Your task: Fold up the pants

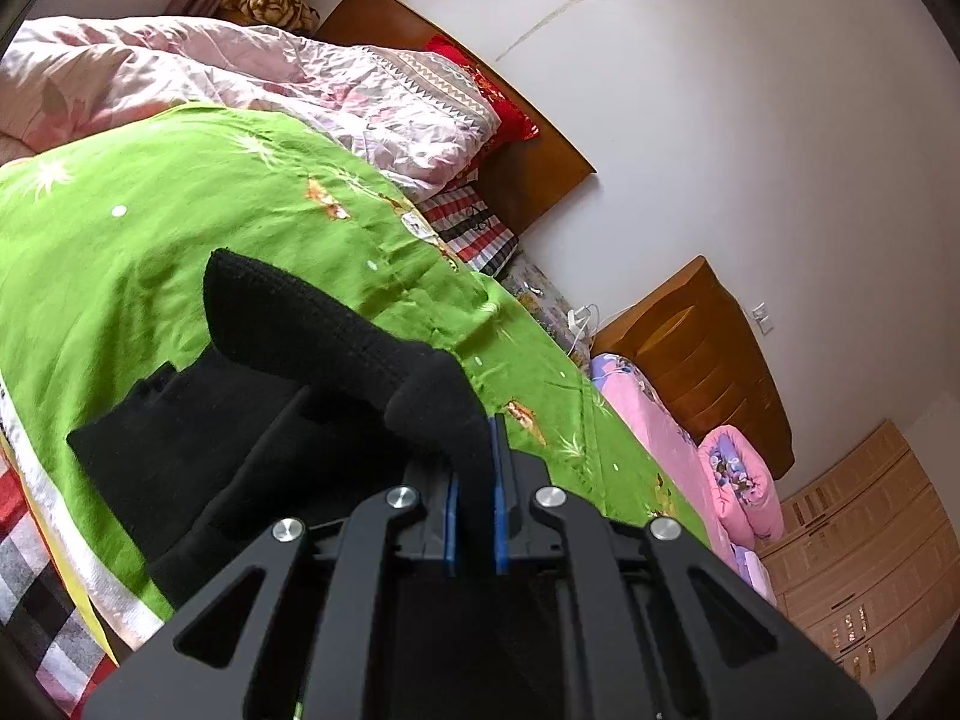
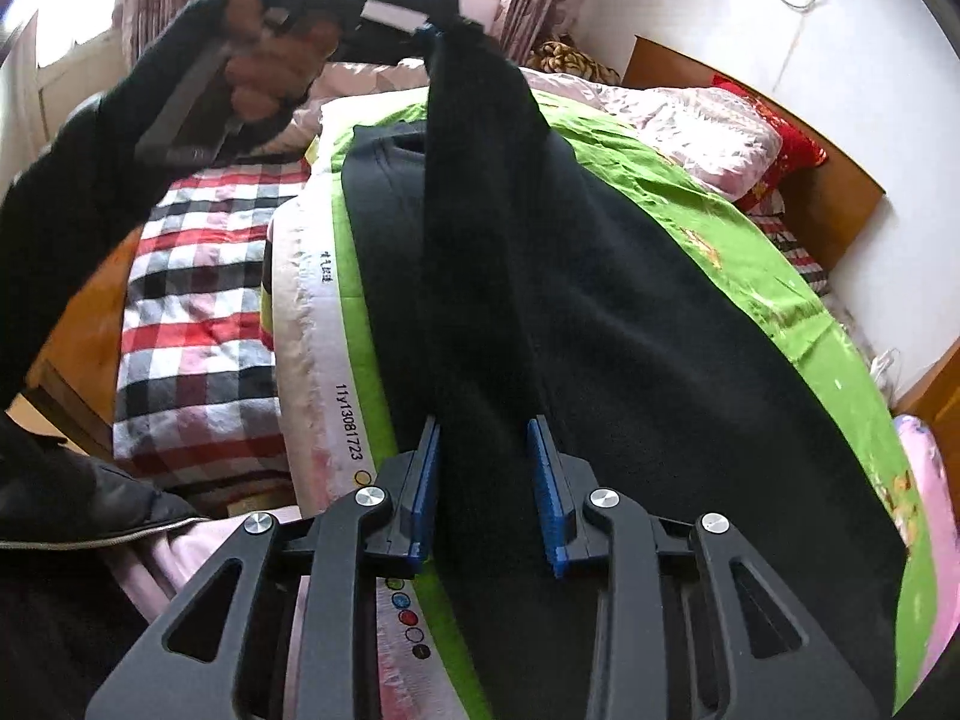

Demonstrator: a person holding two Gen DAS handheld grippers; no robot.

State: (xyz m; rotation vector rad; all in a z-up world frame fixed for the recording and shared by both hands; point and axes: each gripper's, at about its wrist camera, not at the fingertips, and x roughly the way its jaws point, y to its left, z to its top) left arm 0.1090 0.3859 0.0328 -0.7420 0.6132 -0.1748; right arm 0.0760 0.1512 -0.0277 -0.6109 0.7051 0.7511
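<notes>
Black pants (image 2: 600, 330) lie lengthwise on the green sheet (image 2: 750, 252) of the bed. Left gripper (image 1: 477, 498) is clamped on a fold of the fabric, lifting one edge clear of the sheet (the lifted strip runs taut towards the near end). Right gripper (image 2: 483, 480) straddles that same strip, blue pads either side; whether they press the cloth cannot be determined. A checked blanket (image 2: 198, 312) lies alongside.
</notes>
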